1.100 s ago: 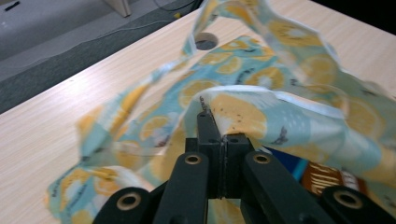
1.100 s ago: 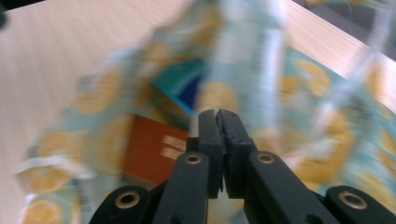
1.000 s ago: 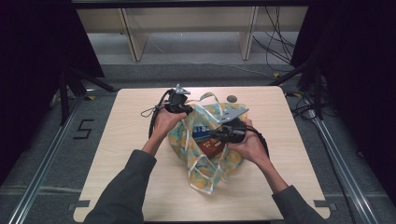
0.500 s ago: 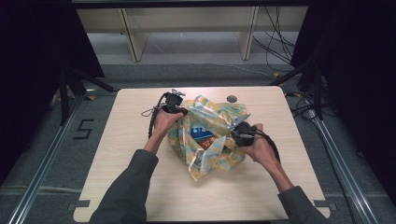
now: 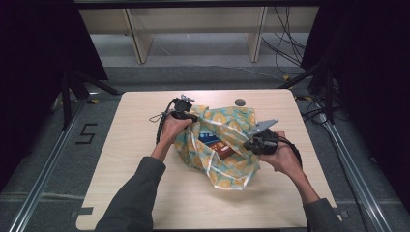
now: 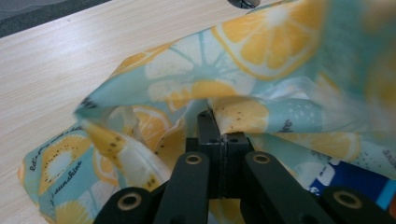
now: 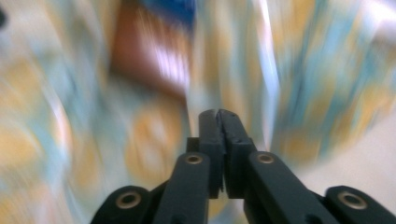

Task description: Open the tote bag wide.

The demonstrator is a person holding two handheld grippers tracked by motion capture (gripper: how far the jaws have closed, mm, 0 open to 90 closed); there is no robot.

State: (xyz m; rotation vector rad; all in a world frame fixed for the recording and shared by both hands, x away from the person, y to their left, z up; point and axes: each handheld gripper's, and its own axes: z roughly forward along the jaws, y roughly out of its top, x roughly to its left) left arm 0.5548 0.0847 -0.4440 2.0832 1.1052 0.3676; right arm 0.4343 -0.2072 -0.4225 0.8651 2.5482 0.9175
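Left gripper (image 5: 192, 116): jaws closed on a fold of the fruit-print bag (image 5: 220, 145); in the high view it sits left of centre, at the bag's upper left edge.
Left gripper view: the two black jaws meet at lower centre (image 6: 212, 119), with the bag's cloth (image 6: 261, 70) pinched between the tips. This clamped fold cannot be made out from the high view.
Right gripper (image 5: 251, 144): jaws pressed together; the right gripper view shows them closed at lower centre (image 7: 218, 114), the tips in front of blurred cloth (image 7: 140, 140). Whether cloth is caught between them cannot be told. The jaws have just been opening by a small amount.
Bag location: lies crumpled on the table (image 5: 145, 193), centre of the high view, between the two hands.
Bag contents: a blue and brown packet (image 5: 217, 145) shows in the bag's opening in the high view; the left gripper view shows its blue corner (image 6: 355, 179) at lower right.
Table detail: a dark round spot (image 5: 240, 102) lies on the table just above the bag in the high view.
Image quality: the right gripper view is heavily blurred; the high view is sharp.
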